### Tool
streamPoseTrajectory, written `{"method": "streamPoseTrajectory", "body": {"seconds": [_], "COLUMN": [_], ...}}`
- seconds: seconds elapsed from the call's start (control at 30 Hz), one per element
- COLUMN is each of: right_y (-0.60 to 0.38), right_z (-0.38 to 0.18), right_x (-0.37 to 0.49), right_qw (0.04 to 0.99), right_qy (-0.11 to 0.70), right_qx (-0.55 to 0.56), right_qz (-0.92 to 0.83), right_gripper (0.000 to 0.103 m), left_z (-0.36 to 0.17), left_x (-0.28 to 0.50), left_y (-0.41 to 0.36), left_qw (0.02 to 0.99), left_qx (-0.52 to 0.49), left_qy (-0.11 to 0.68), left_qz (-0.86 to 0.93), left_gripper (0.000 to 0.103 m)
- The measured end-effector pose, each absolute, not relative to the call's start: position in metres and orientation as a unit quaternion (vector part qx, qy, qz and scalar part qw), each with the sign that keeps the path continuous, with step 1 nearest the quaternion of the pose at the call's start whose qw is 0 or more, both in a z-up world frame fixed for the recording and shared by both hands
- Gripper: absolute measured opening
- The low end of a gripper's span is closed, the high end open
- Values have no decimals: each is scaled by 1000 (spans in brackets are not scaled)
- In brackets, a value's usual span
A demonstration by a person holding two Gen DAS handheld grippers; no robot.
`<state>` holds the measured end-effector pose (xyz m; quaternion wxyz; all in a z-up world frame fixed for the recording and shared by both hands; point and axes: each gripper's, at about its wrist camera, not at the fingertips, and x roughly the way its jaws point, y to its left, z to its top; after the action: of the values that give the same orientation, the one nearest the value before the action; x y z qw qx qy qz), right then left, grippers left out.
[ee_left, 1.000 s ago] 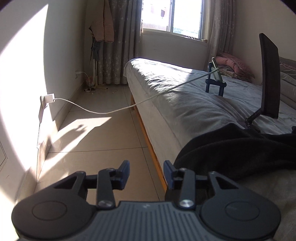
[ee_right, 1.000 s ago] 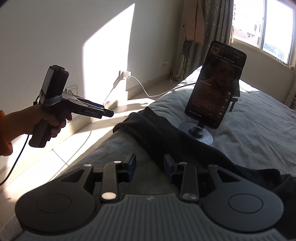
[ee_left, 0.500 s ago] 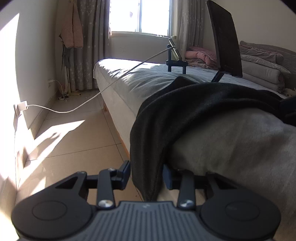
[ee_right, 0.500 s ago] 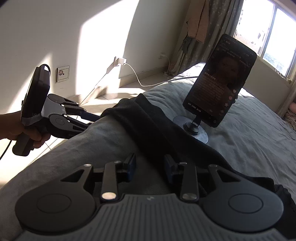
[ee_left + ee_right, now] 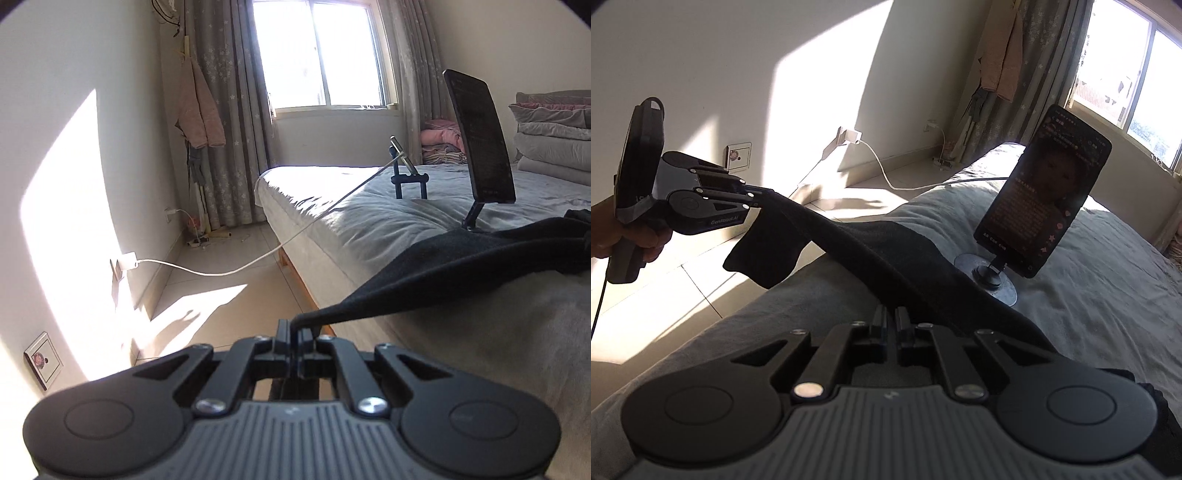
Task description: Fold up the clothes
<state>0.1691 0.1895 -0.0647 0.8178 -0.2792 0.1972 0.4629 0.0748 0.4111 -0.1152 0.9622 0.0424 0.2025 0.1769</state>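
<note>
Left tool [image 5: 298, 334]: jaws fully closed on a corner of the black garment [image 5: 461, 262], which rises taut from the grey bed [image 5: 498, 354] to the pinch, held out over the bed's edge above the floor. From the right wrist view the same tool [image 5: 764, 192], carried in a hand [image 5: 635, 236], has a loose flap of cloth hanging below the grip.

Right tool [image 5: 891, 317]: jaws closing, nearly together, at the near edge of the garment where it lies on the bed. Cloth sits at the fingertips; whether the pads yet press on it cannot be told.

Assessment of the step in hand: securing two points on one edge before lifting to spread or fold. To do it well, the right tool should take a single layer at the hem, not a bunch. The left should hold its tension level so that the edge between the grips stays straight and the hanging flap does not twist under.

Obstructions: a phone on a disc stand [image 5: 1045, 195] stands on the bed just beside the garment's far side and could be knocked by a swung or dragged cloth. A second phone on a blue stand [image 5: 406, 170] stands further up the bed, with a white charging cable [image 5: 229, 271] running from it across the gap to a wall socket. Folded bedding [image 5: 550, 136] is stacked at the far right, well apart.
</note>
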Motion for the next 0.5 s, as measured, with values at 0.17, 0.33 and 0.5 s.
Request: {"method": "streamPoseTrajectory", "body": {"seconds": [0.17, 0.33, 0.5], "right_y": [195, 202, 202], "right_z": [-78, -86, -88], "right_x": [165, 177, 177], "right_qw": [813, 814, 811], "right_qy": [180, 168, 167], "right_qx": [-311, -342, -345], "right_qz": [458, 438, 441], "right_gripper": [40, 35, 4], "left_z": [-110, -94, -86], "left_x": [73, 81, 87], "left_y": [410, 411, 411], "left_qw": [961, 962, 959], "left_qx": [52, 56, 60], "left_qy": [205, 198, 205], "left_qz": [177, 181, 184], "left_gripper": [3, 3, 3]}}
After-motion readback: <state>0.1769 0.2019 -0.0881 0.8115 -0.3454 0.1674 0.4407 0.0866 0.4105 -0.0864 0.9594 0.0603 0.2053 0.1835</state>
